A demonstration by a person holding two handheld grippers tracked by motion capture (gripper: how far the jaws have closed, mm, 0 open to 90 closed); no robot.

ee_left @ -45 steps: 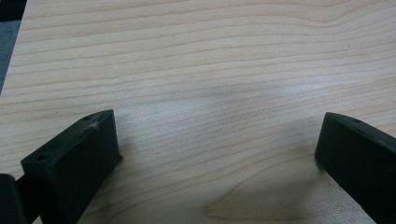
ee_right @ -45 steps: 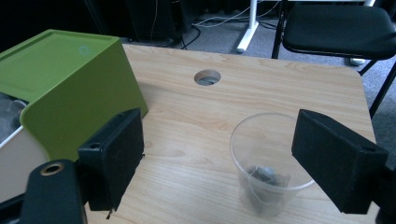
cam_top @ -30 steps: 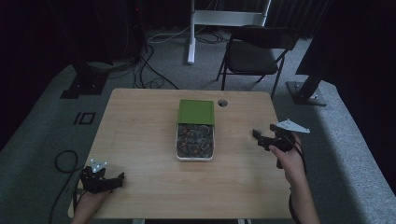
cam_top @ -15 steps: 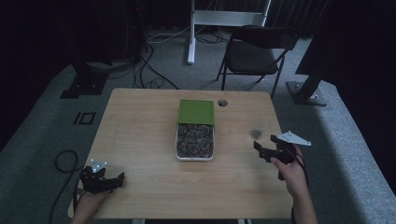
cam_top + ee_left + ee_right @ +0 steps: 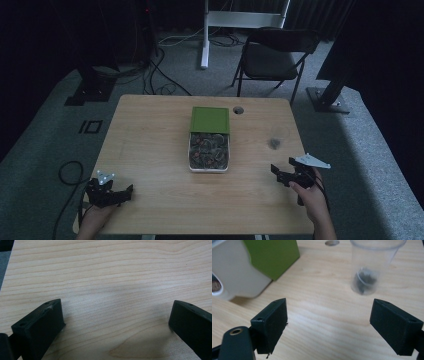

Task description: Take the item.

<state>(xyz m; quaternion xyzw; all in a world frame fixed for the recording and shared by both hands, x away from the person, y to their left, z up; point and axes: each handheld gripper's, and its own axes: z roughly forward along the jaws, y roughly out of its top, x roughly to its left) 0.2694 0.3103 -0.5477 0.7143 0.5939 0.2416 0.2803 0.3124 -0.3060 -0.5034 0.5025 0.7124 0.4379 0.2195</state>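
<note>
A white box of small dark and reddish pieces sits mid-table, its green lid slid over the far end. To its right stands a clear plastic cup with a dark lump at the bottom; in the right gripper view the clear plastic cup is ahead and the white box with its green lid is at the left. My right gripper is open near the table's right front, short of the cup. My left gripper is open at the front left over bare wood.
A cable hole pierces the table behind the box. Beyond the far edge stand a folding chair and a white stand. Cables lie on the grey carpet at left.
My right gripper has drawn back toward the table's front edge, away from the cup. The left gripper has stayed put.
</note>
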